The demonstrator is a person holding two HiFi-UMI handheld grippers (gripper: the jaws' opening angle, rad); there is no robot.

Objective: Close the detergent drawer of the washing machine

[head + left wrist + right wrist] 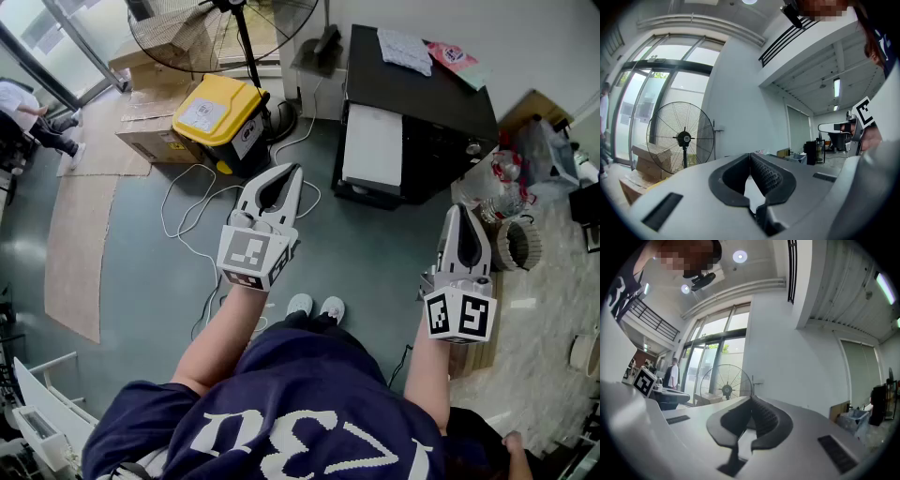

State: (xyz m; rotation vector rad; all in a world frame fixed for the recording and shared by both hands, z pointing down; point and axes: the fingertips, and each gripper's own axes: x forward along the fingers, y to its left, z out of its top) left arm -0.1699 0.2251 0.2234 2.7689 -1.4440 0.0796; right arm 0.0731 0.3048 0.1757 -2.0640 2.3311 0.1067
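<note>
The person stands on a grey floor (pixel 141 281) and holds both tools out level in front of the body. The left gripper (pixel 296 172) has its jaws pressed together with nothing between them; its own view shows the ribbed pads meeting against a far white wall. The right gripper (pixel 460 212) is the same, jaws together and empty. Both are in free air, well apart from each other and touching nothing.

No washer or drawer can be made out in any view. Ahead are a fan (pixel 220 23), a yellow case (pixel 220 117) with cables (pixel 187 220) on the floor near it, and a black cabinet (pixel 427 108) with a white panel (pixel 372 147) on its face. Whether that cabinet has anything to do with the task cannot be told. The task looks not yet begun, and the machine has first to be found and faced.

A detergent drawer is likely a light, stiff plastic tray on short slides, with a smooth, slippery front. It should need no grip. Closed jaw tips set flat on the middle of the front panel would probably push it home. A push near one corner could skew and jam it.
</note>
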